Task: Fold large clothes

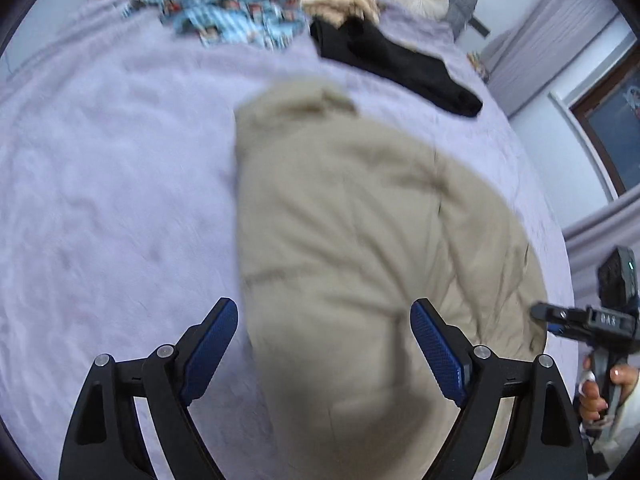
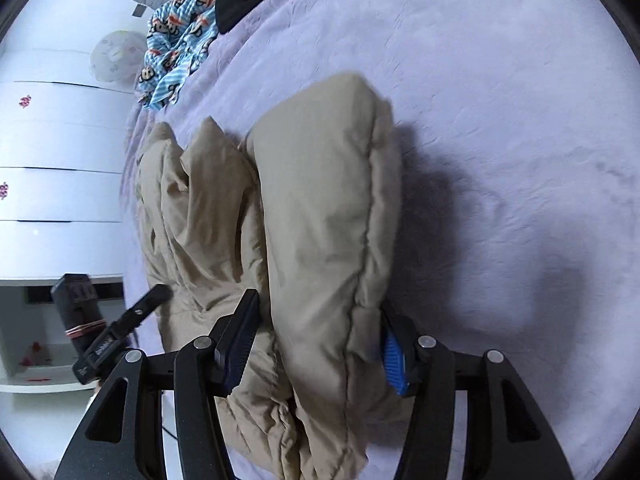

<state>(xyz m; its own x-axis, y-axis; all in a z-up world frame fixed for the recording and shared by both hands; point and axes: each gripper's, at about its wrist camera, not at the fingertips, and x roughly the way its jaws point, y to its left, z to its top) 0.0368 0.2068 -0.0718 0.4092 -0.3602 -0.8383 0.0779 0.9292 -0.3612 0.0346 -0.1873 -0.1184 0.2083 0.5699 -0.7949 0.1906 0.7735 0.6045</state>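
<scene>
Now we see the beige padded jacket (image 2: 320, 216) lying part-folded on the lilac bedspread (image 2: 500, 120), one thick fold standing up between the pads of the right gripper (image 2: 316, 344). Its jaws stand about half apart with the puffy fold filling the gap — the pads appear to press it, though the bulging fabric hides the contact. The left gripper (image 1: 324, 344) hangs wide open above the jacket's near end (image 1: 360, 240), holding nothing; that view is blurred. Risks, as we judge them: the padding is springy, so a fold let go too early may spring open — and a grip on the outer layer alone may let the inner layers slide out. The black garment (image 1: 396, 64) and the blue monkey-print cloth (image 1: 232, 4) lie well apart at the far end of the bed, so snagging them is unlikely
</scene>
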